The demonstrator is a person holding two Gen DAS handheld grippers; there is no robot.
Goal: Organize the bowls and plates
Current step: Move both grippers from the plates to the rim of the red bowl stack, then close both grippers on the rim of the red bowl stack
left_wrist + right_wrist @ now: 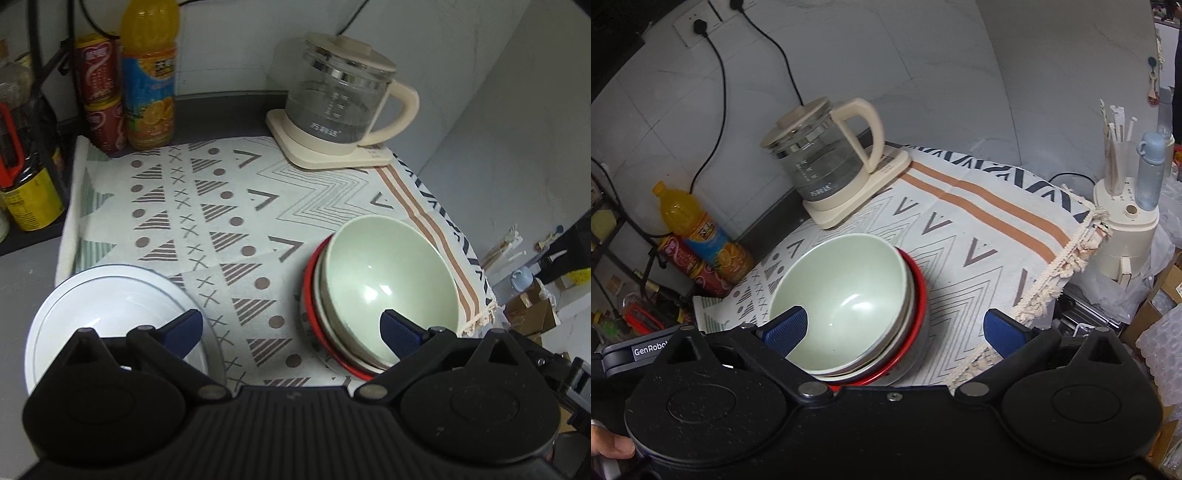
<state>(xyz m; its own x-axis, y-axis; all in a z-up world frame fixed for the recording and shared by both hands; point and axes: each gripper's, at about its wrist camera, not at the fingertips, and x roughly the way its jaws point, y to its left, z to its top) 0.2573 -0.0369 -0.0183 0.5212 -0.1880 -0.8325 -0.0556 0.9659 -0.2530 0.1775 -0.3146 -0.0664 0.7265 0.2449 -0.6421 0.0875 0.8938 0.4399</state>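
Observation:
A pale green bowl (388, 288) sits nested on top of a stack of bowls, the lower one with a red rim (308, 295), on the patterned cloth (229, 206). A white plate (107, 306) lies at the cloth's near left corner. My left gripper (291, 328) hangs open above the cloth between plate and stack, holding nothing. In the right wrist view the same green bowl (846, 295) and red rim (919, 288) lie just ahead. My right gripper (897, 328) is open, its left finger over the green bowl, its right finger over the cloth (964, 236).
A glass kettle (340, 99) on a cream base stands at the back of the cloth. An orange juice bottle (149, 74) and red cans (99, 92) stand at the back left. Dark bottles (22, 177) fill a rack on the left. A cream appliance (1126, 229) stands past the cloth's fringed edge.

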